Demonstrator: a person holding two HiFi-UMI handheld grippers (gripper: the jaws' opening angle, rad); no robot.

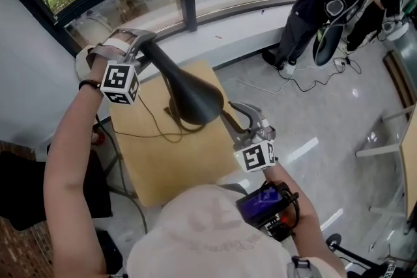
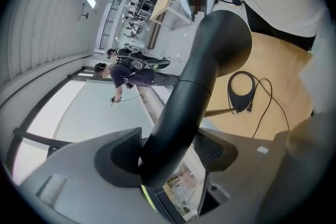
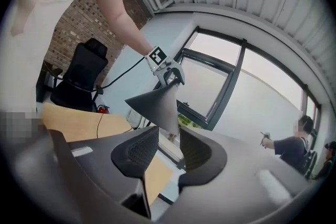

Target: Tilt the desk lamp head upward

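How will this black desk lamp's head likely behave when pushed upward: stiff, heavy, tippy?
The lamp head looks like a thin hollow cone, so probably light. The curved neck looks rigid, likely moving only at a joint. The lamp might tip when pushed, perhaps why the left gripper clamps the neck.

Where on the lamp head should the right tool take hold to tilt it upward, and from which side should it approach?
Probably the thin rim of the lamp head, at its flared end facing the right tool, approached from that end. The wall there fits between the open jaws, and it is far from the neck that the left tool clamps, giving leverage.
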